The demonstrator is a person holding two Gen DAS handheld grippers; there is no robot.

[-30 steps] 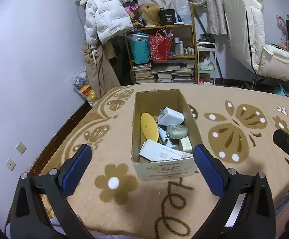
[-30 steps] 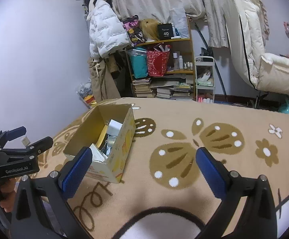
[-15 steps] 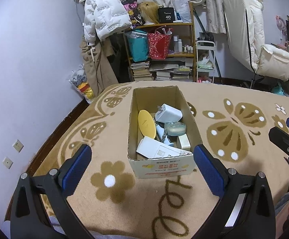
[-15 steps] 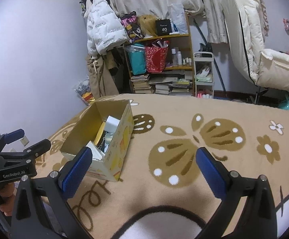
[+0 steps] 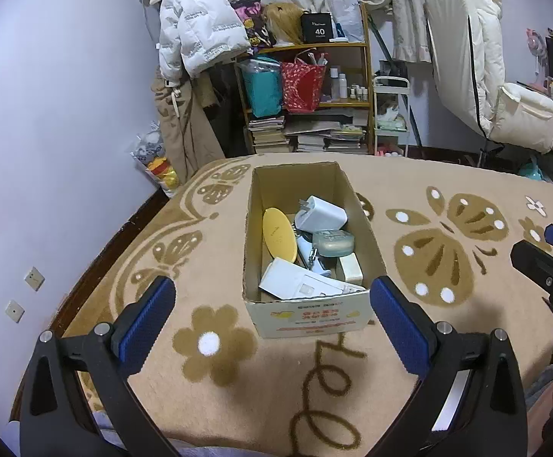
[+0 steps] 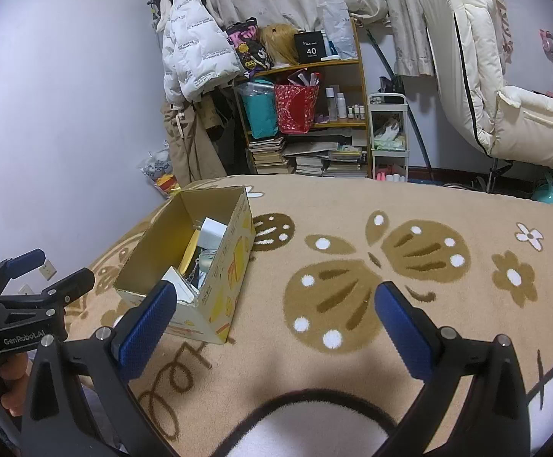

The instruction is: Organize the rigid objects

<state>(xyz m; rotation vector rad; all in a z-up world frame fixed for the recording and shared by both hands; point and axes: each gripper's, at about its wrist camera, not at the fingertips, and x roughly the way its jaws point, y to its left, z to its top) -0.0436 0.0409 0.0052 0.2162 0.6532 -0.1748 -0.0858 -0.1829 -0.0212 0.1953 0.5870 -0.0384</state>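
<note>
An open brown cardboard box (image 5: 306,304) with a white printed front sits in the middle of the left wrist frame, on a tan plush blanket with brown butterfly and flower patterns (image 5: 444,255). Inside the box, a flat yellow oval disc (image 5: 279,234) leans against the left wall. To its right lies a white plug-in charger block (image 5: 320,214) with its metal prongs pointing to the upper left, and just below that a pale green rounded case (image 5: 332,243). A small cream rectangular bar (image 5: 350,268) lies near the right wall, and a flat white carton (image 5: 295,283) rests tilted against the front wall. A few small items lie between these, too jumbled to tell apart.

The left gripper (image 5: 272,318) hovers in the lower part of its frame with its blue-padded fingers spread wide, one at each side of the box's front and touching nothing. The right gripper (image 6: 272,321) is likewise spread wide and empty above the blanket, with the box at the centre left of its frame, just behind its left finger (image 6: 145,323). A person's hand (image 6: 7,377) grips the left tool's handle at the lower left edge.

At the top centre of both views stands a wooden shelf of books and bags (image 5: 310,110), with a white puffer jacket (image 5: 196,34) hanging to its left.
</note>
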